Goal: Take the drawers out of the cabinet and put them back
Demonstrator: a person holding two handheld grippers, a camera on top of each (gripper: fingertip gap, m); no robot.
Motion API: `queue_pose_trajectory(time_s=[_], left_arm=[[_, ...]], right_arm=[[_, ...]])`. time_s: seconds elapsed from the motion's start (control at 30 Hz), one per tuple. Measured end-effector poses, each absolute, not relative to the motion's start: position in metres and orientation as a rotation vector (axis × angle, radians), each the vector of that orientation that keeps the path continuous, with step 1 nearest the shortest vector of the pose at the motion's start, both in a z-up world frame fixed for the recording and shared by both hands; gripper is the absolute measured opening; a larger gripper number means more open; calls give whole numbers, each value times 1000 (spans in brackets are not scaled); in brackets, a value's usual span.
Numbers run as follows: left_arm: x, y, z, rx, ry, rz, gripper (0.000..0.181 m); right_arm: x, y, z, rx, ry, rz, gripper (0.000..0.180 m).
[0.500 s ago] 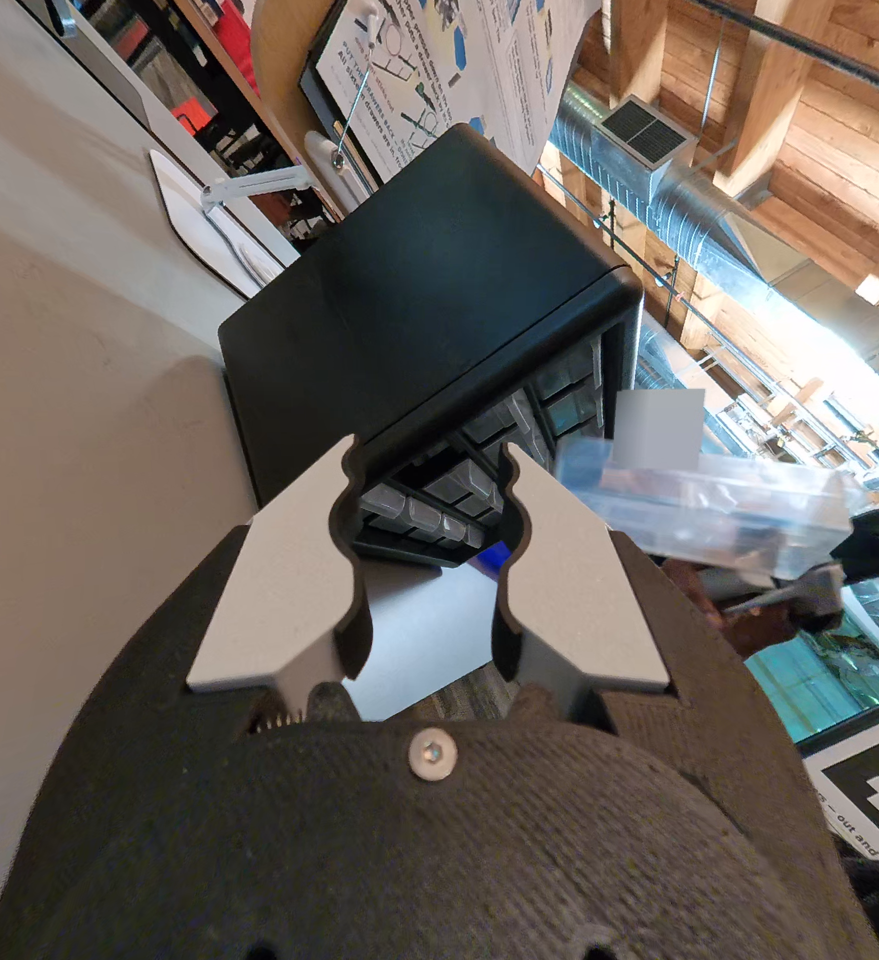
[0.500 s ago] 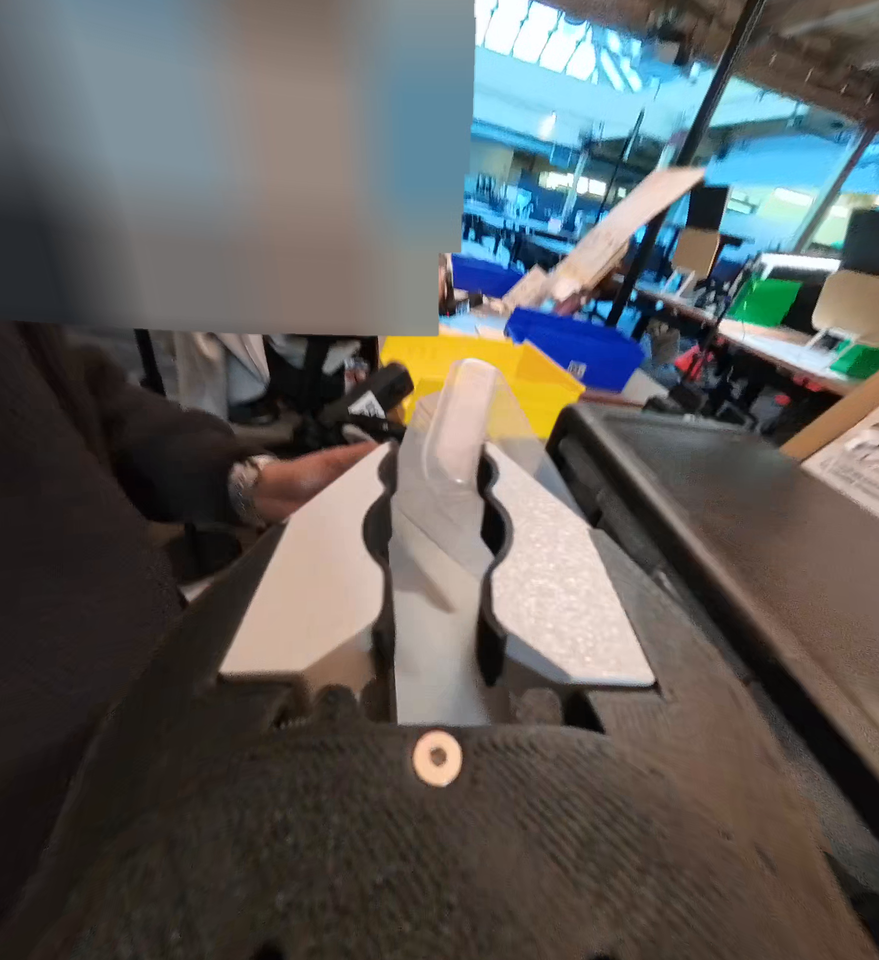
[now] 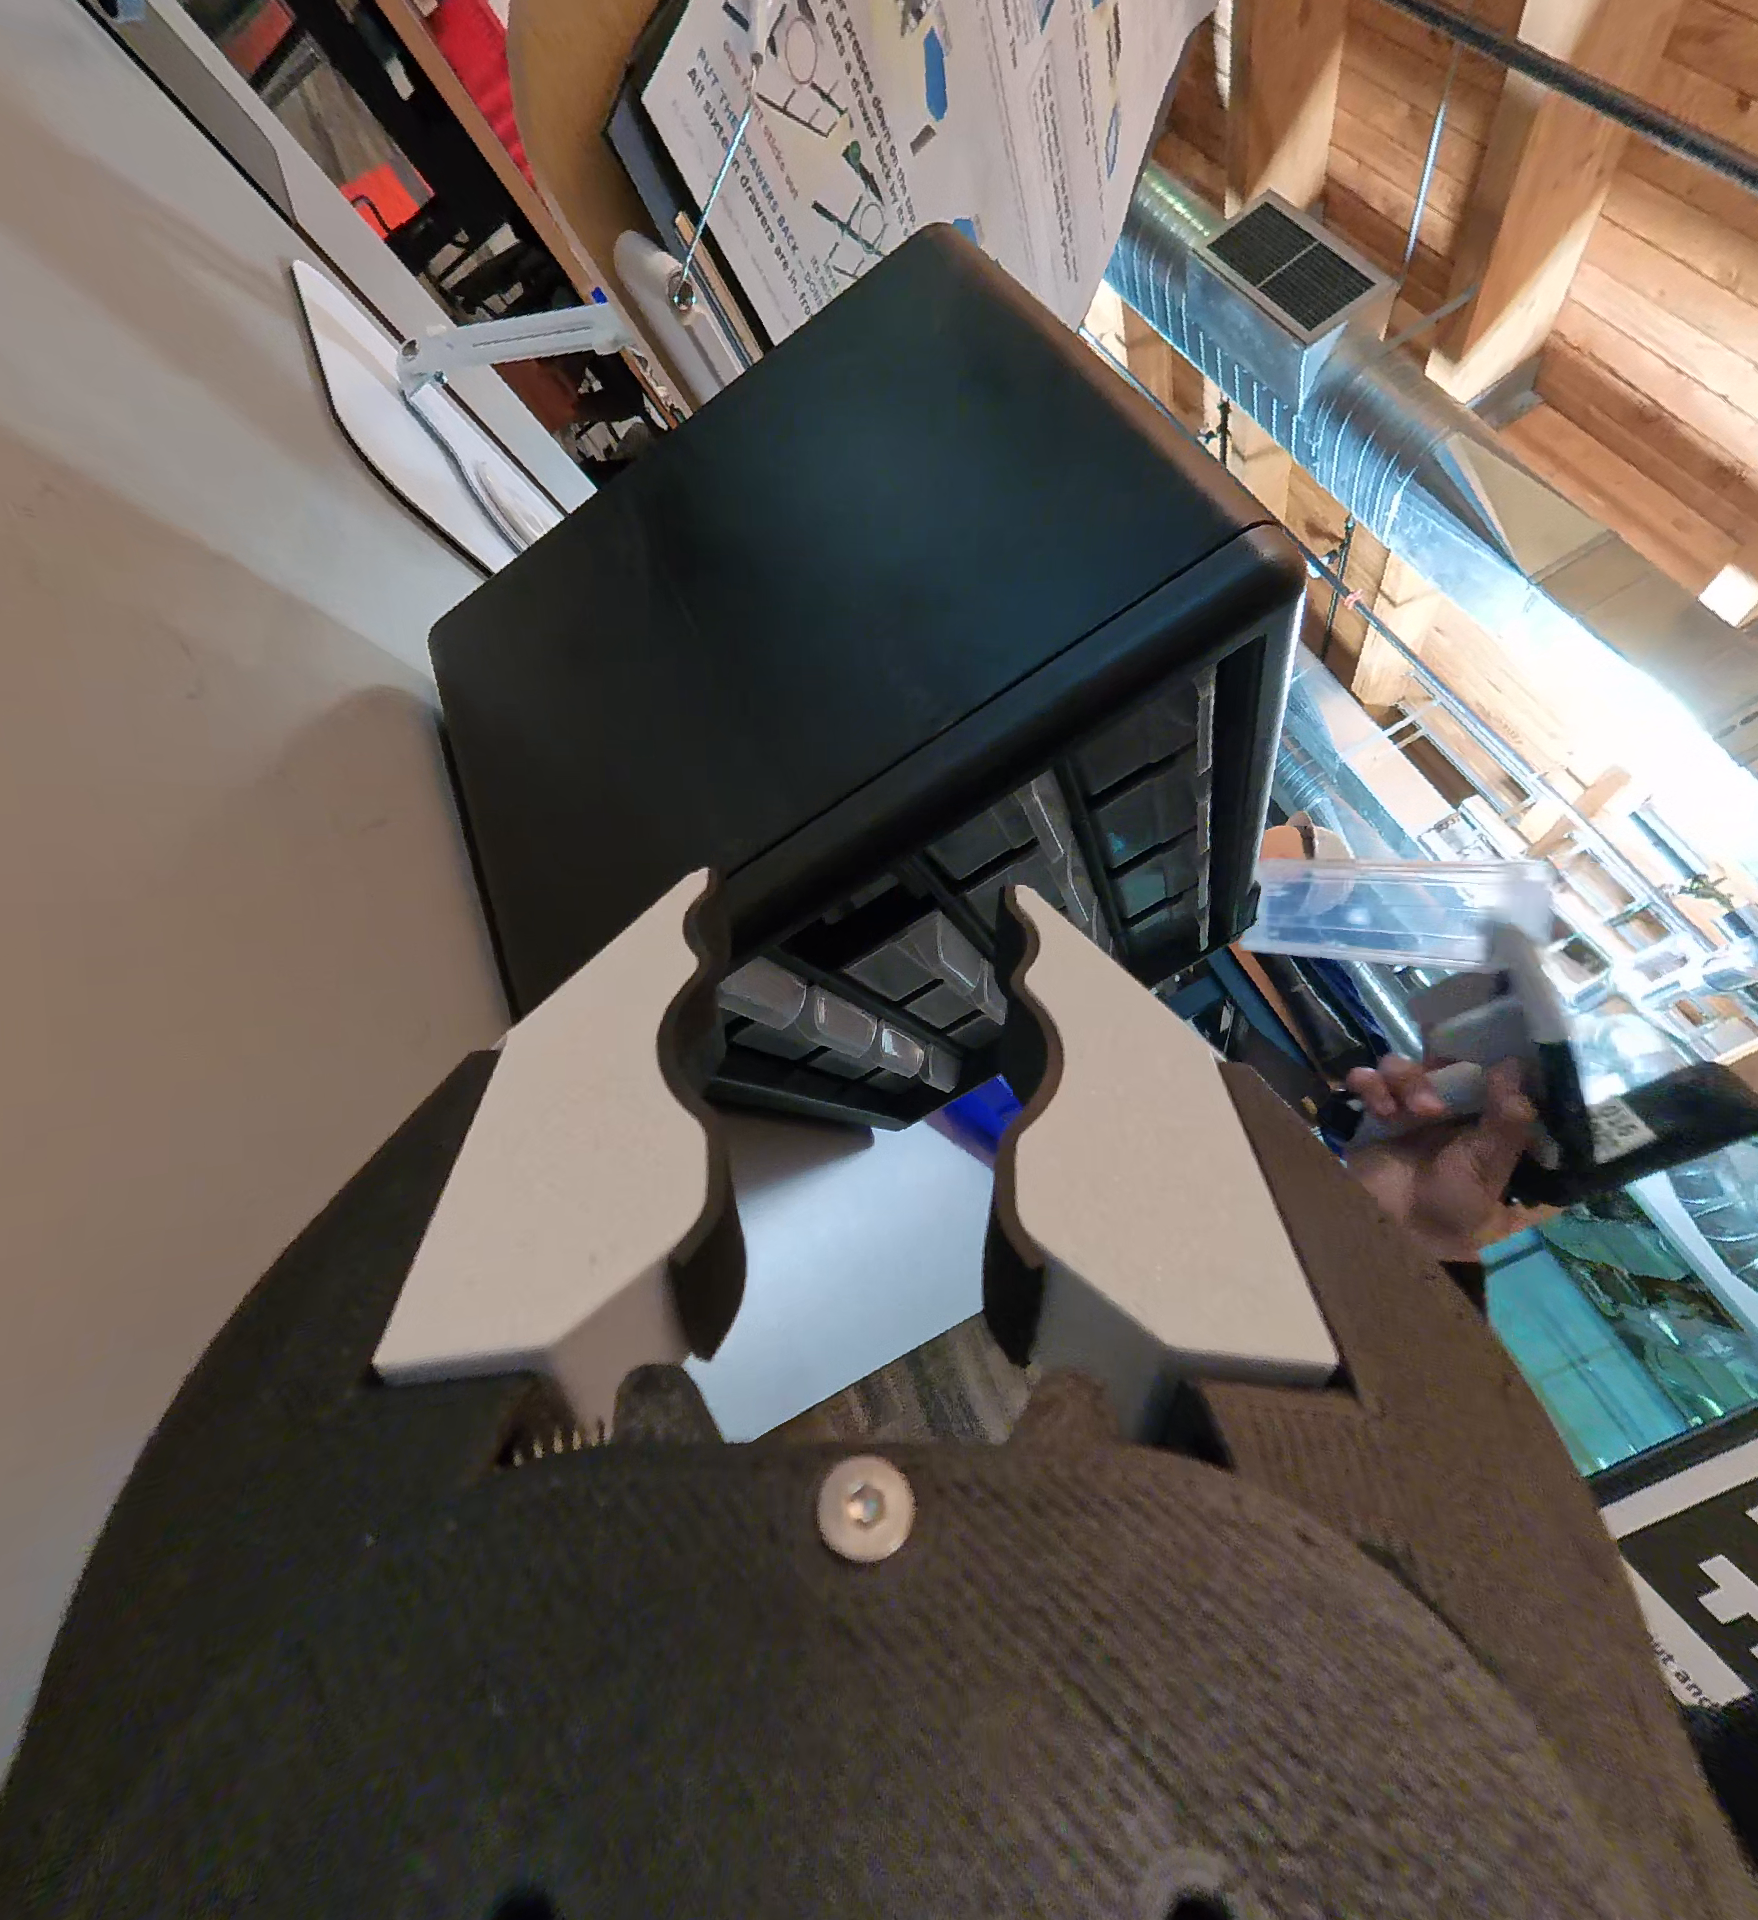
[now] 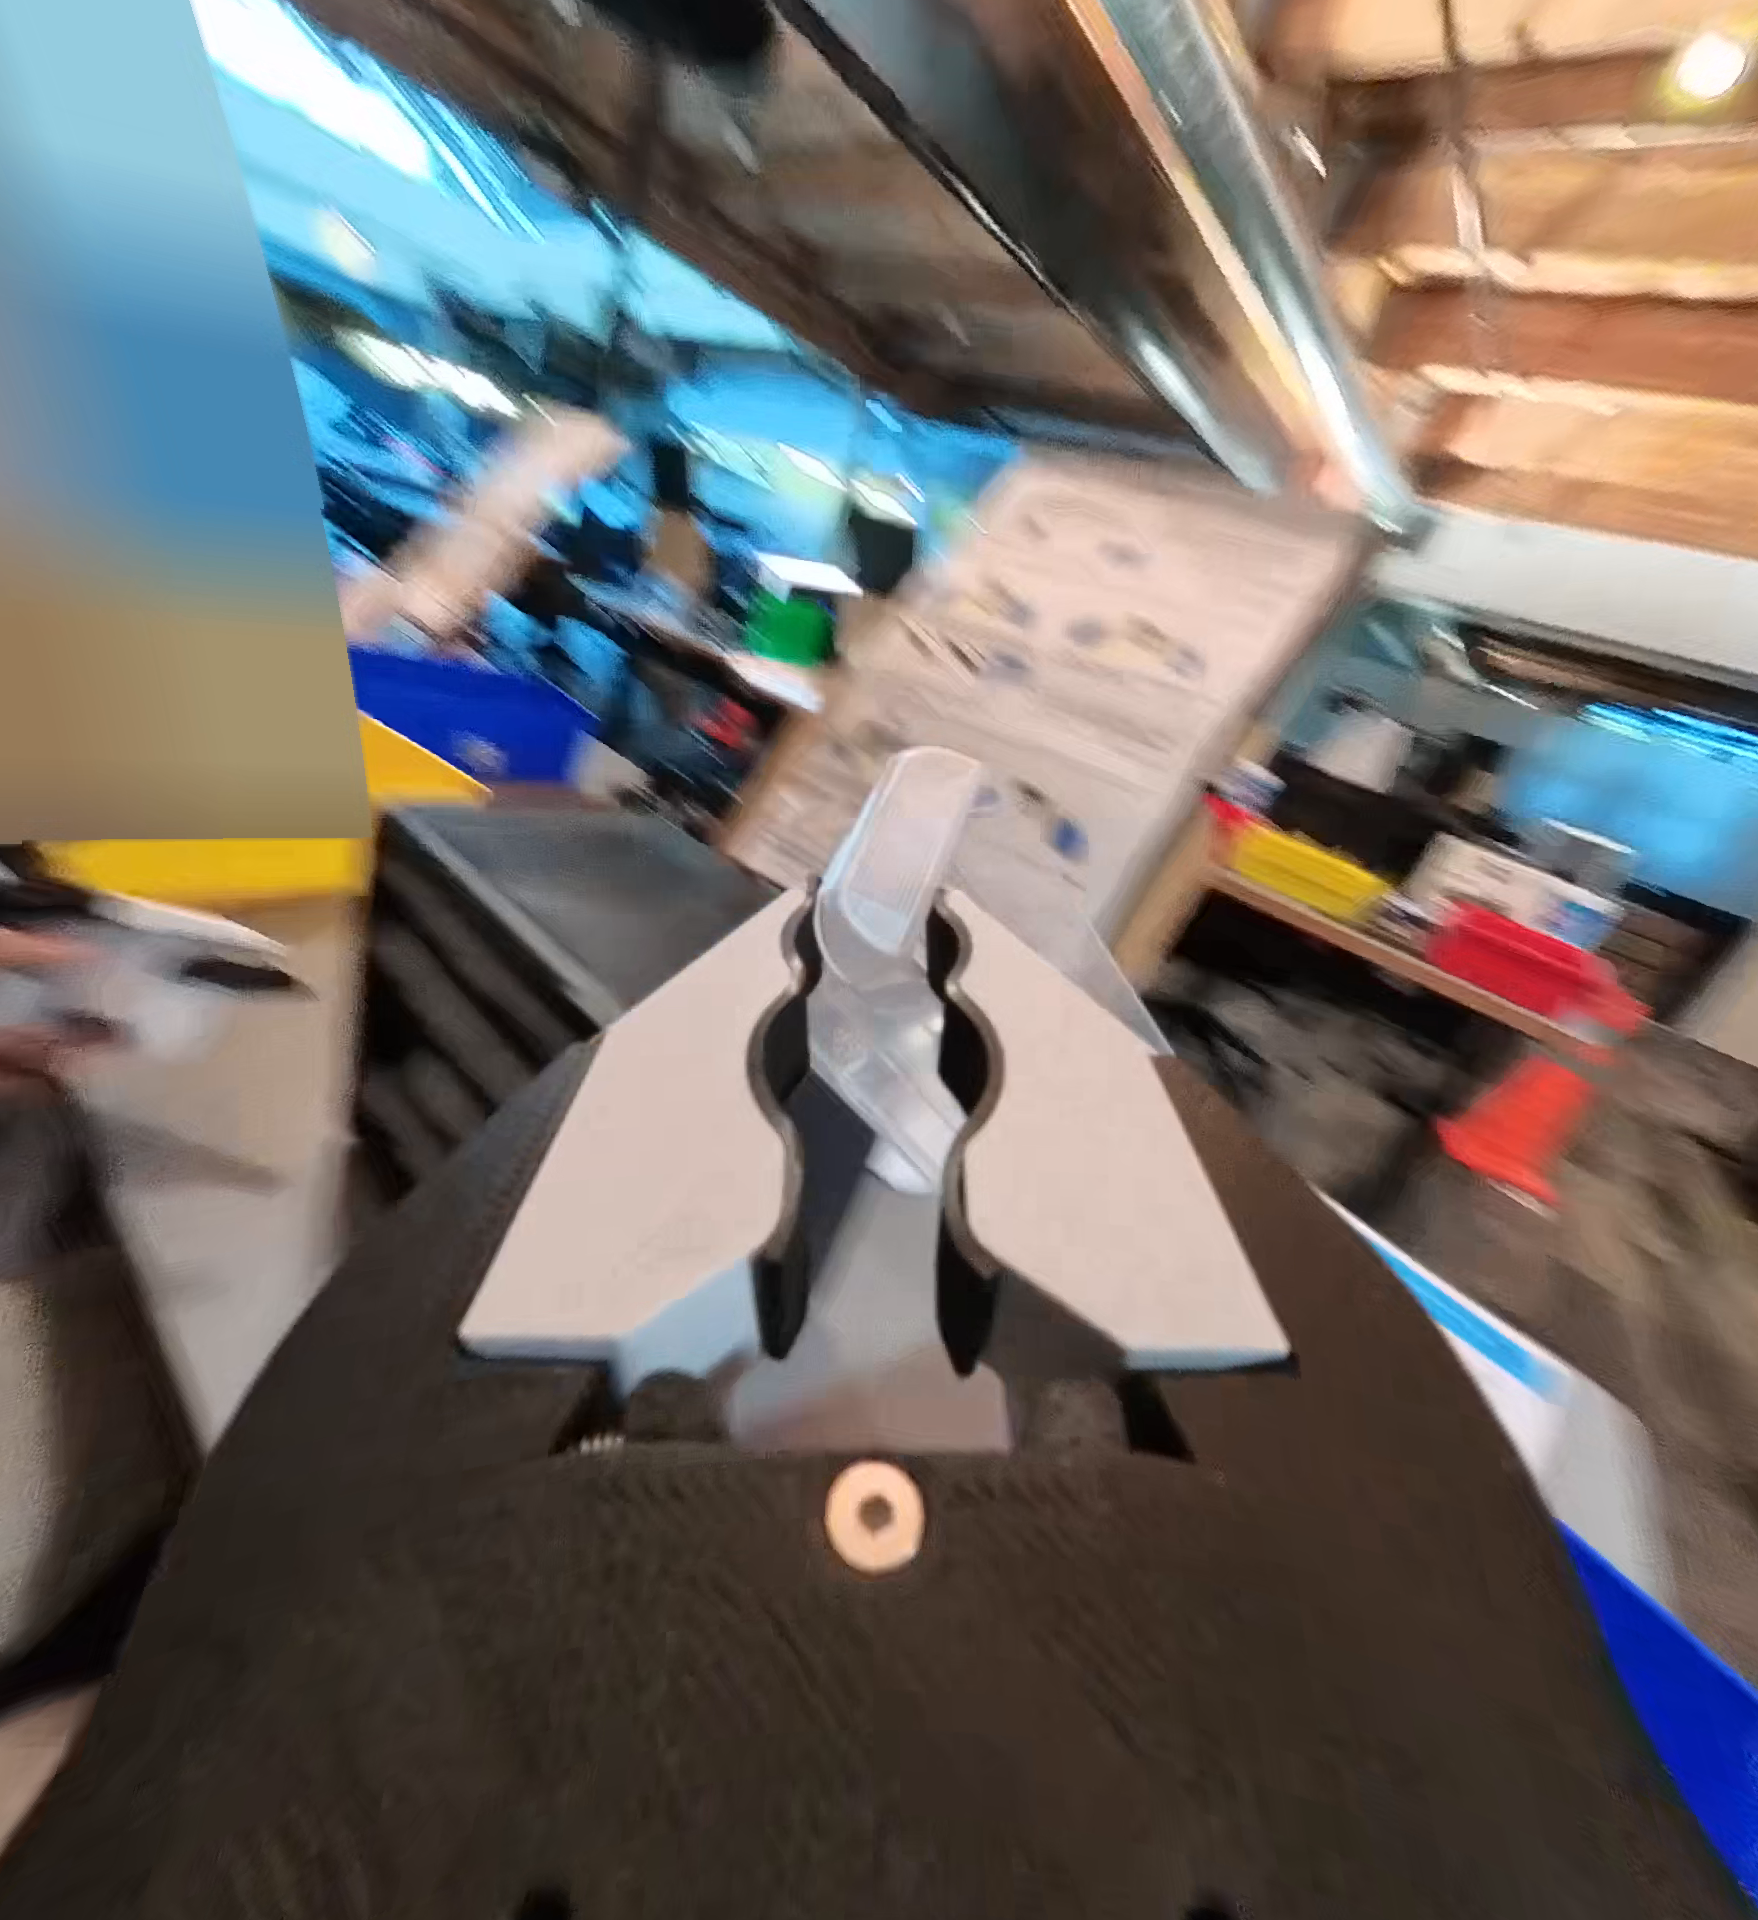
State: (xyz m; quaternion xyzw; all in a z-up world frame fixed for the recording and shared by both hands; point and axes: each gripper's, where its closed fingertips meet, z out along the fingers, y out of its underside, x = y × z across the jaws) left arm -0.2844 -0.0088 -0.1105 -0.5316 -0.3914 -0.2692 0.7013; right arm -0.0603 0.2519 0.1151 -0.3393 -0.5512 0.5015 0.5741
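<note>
Left wrist view, camera rolled to one side: the pale bench (image 3: 127, 790) fills the left of the picture. On it stands the black cabinet (image 3: 833, 582), its solid side toward the camera and its front face of small compartments turned to the lower right. Several clear drawers sit seated in the lower rows; some upper slots look dark, and I cannot tell whether they are filled. A printed poster (image 3: 906, 125) stands behind the cabinet.

The left gripper (image 3: 854, 925) is near the cabinet's lower front corner, apart from it. Its jaws stand wide, with nothing between them.

The right gripper (image 3: 1477, 1018) shows farther off at the right, in a hand (image 3: 1426, 1132). It carries one clear drawer (image 3: 1405, 914), out of the cabinet and in the air, its near end just beside the cabinet's front edge.

Right wrist view, heavily blurred: the right gripper (image 4: 875, 914) has its jaws narrow, closed on the drawer's (image 4: 885, 935) clear plastic, which sticks up and forward between them. The cabinet (image 4: 542, 914) lies to the left beyond it.
</note>
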Motion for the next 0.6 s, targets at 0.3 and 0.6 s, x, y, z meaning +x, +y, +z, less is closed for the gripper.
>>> queue_pose_trajectory(time_s=[0.3,0.6], left_arm=[[-281,-3,-109,-1207,-851,-575,47],[-289,-8,-114,-1202,-882,-537,47]], right_arm=[[-141,499,-60,-1352,-1370,464,19],[-193,580,-163,-1588,-1457,256,20]])
